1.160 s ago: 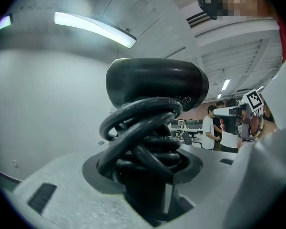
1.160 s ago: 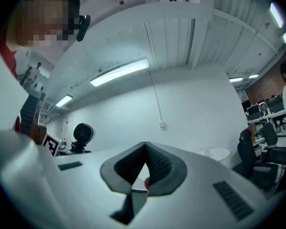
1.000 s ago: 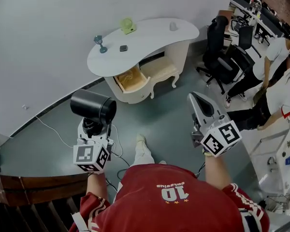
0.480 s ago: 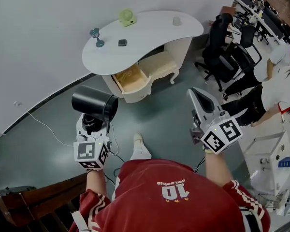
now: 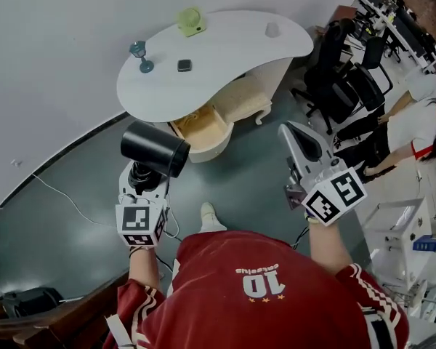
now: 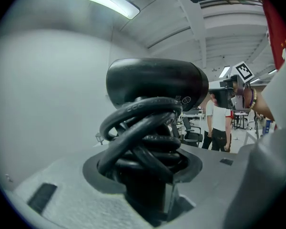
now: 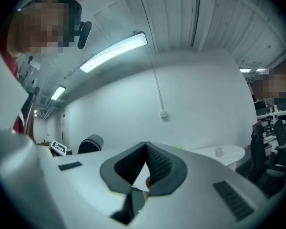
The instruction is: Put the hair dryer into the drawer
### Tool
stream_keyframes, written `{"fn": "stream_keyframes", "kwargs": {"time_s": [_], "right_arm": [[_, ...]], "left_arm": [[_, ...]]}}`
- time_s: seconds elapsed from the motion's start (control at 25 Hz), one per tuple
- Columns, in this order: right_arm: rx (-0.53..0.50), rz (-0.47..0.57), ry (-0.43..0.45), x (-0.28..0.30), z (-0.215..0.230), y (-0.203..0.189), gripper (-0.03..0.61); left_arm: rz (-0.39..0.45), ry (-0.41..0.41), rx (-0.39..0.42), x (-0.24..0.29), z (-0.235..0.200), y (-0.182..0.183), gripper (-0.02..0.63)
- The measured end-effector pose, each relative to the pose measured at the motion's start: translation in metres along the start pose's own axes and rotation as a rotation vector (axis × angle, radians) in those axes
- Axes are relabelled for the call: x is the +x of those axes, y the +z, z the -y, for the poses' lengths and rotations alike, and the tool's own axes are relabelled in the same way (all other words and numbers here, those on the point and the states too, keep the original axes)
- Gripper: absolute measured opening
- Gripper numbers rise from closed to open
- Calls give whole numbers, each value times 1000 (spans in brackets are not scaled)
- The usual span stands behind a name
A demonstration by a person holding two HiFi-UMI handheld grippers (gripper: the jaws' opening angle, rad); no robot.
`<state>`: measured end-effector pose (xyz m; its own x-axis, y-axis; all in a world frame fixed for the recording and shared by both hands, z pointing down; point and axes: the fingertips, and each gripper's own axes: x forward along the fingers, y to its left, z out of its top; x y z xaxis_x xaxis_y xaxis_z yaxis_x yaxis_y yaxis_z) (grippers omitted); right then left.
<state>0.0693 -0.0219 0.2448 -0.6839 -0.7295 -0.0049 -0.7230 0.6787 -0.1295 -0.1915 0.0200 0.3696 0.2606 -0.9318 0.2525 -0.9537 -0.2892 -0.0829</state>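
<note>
Black hair dryer (image 5: pixel 155 149) clamped by cord-wrapped handle in left hand-held gripper (image 5: pixel 140 177), held in air near open drawer (image 5: pixel 203 126) under white worktop (image 5: pixel 225 57). Right hand-held gripper (image 5: pixel 298 140) closed, empty.

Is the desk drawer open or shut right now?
Open: the drawer juts out from under the desk, its wooden interior exposed.

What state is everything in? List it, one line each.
Hair dryer: held up in the left gripper, cord coiled round its handle.
Drawer: open.
Left gripper: shut on the hair dryer.
Right gripper: shut, empty.
</note>
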Motion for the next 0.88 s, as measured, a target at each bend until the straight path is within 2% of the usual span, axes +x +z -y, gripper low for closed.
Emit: {"fn": "stream_keyframes", "kwargs": {"time_s": [0.36,0.6,0.88], "right_arm": [[4,-44,-26,57,3,-15,5],[-3,-62,-35,74,-4,-32,5],[8,-101,-51,77,-2,-49,5]], "left_arm": [[-90,-114,50,63,-25,-39,242],[-155,-185,70,75,-27,-71,242],[-222,-236,52,90,-19,-110,242]]}}
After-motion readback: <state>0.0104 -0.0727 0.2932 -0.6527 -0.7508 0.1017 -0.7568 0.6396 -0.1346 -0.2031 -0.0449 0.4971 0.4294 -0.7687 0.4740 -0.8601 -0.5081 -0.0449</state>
